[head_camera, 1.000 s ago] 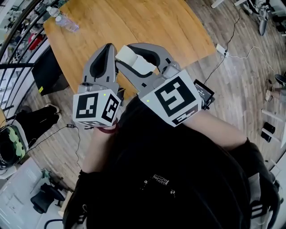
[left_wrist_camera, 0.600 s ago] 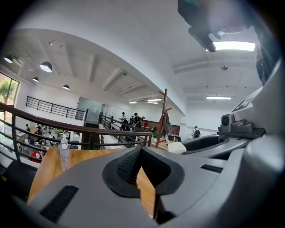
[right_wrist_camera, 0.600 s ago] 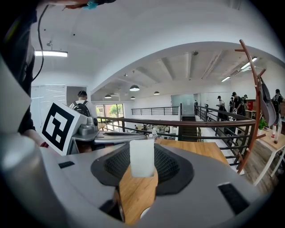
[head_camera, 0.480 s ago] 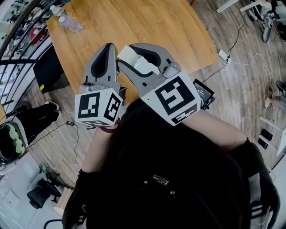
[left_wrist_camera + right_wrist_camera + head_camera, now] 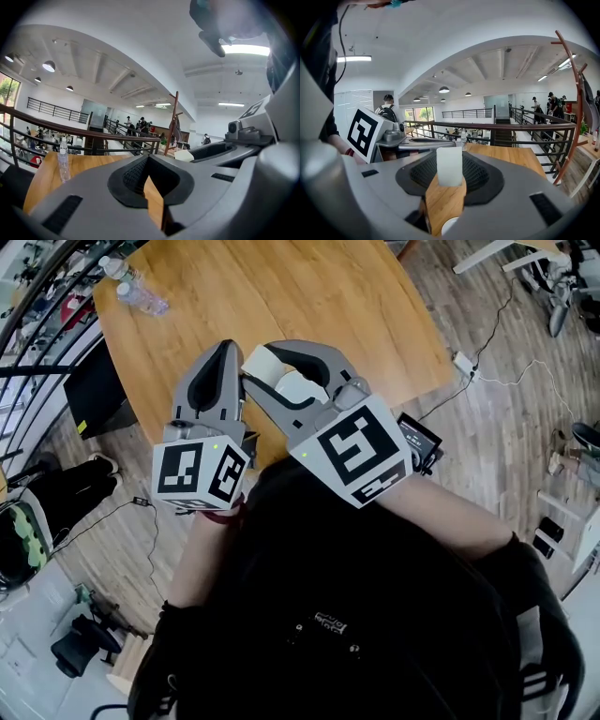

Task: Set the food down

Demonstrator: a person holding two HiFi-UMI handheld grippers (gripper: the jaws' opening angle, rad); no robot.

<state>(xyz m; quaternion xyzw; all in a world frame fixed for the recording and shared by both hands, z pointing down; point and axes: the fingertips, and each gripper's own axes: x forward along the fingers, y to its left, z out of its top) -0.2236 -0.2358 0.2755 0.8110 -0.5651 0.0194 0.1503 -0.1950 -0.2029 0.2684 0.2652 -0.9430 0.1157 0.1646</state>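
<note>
R tongs (image 5: 257, 364) pinch the food (image 5: 449, 166), a small pale whitish block. It sits upright btwn the two ribbed black pads, both pads pressing its sides. The block is held up in the air over the near edge of the wooden surface (image 5: 309, 296), not resting on it.

L tongs (image 5: 148, 158) are pressed together: tips meet, nothing btwn them, and only a sliver of the surface shows through the gap lower down. They hang just left of the R tongs, also over the surface's near edge, and both pairs point toward its far side.

Each pair has its marker cube at the back, nearest the person: L cube (image 5: 200, 474) and R cube (image 5: 354, 448), both off the near edge of the surface.

A water bottle (image 5: 63, 161) stands upright at the far-left corner of the surface. A dark railing (image 5: 93, 136) runs past the surface's left/far side. A black box (image 5: 103, 390) sits on the floor by the surface's left edge. A power strip (image 5: 464, 362) w/ white cable lies on the plank floor (image 5: 506, 437) off the surface's right corner.
</note>
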